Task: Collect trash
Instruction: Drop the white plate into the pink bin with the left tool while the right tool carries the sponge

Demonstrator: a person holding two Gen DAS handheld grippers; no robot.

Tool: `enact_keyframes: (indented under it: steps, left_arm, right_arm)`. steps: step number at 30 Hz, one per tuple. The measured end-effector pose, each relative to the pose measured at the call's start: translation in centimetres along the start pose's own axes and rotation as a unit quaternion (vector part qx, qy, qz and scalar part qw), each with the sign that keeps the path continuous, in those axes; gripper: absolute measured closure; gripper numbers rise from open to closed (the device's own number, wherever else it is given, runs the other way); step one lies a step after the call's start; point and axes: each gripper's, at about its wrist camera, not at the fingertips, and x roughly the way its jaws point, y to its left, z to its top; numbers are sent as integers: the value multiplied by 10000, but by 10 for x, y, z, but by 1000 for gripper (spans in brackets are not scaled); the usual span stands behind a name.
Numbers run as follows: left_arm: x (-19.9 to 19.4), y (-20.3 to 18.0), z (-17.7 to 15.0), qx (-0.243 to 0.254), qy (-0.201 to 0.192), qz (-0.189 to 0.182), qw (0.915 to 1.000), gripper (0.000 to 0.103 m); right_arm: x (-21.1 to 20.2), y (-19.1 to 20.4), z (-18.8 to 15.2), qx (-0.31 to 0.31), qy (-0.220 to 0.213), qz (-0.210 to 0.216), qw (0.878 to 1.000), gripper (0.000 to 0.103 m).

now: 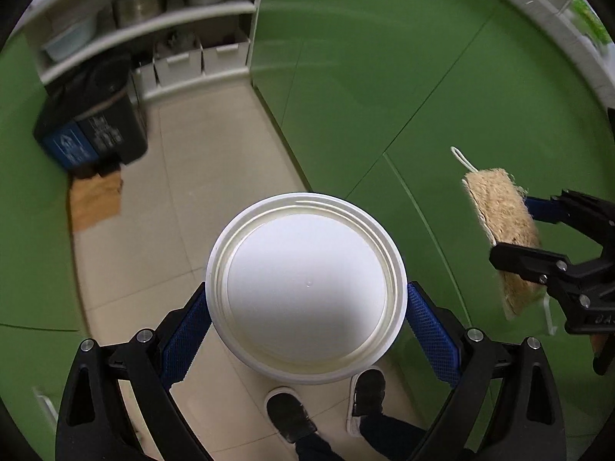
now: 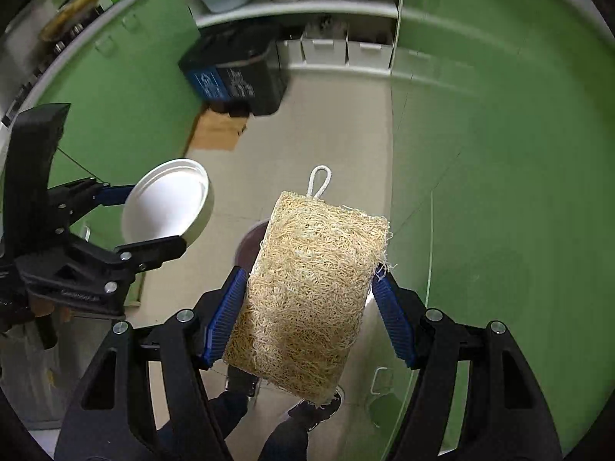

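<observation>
My left gripper [image 1: 307, 319] is shut on a round white plastic lid [image 1: 307, 288], held by its rim above the tiled floor. My right gripper [image 2: 309, 299] is shut on a tan loofah sponge [image 2: 311, 288] with a white cord loop at its far end. The sponge also shows at the right of the left wrist view [image 1: 503, 230], and the lid at the left of the right wrist view [image 2: 169, 199]. A black trash bin [image 1: 96, 123] with a blue label stands on the floor at the far left, also seen in the right wrist view [image 2: 238, 73].
Green cabinet doors [image 1: 384, 77] line both sides of a narrow beige floor [image 1: 200, 176]. White shelves [image 2: 300, 11] with pots and white boxes stand at the far end. A cardboard piece [image 2: 217, 130] lies by the bin. The person's shoes [image 1: 288, 415] are below.
</observation>
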Motion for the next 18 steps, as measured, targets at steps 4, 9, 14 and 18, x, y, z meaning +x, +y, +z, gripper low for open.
enact_keyframes:
  steps: [4, 9, 14, 18]
  left_arm:
    - [25, 11, -6, -207, 53, -55, 9998, 6]
    - [26, 19, -8, -296, 34, 16, 9996, 6]
    - [8, 32, -7, -460, -68, 108, 9989, 6]
    - [-7, 47, -8, -591, -183, 196, 9979, 6]
  right_arm:
    - [26, -6, -2, 37, 51, 22, 10000, 36]
    - [37, -3, -4, -3, 112, 97, 9999, 36]
    - [47, 9, -1, -158, 188, 218, 9995, 36]
    - [64, 17, 4, -267, 233, 349, 9988, 36]
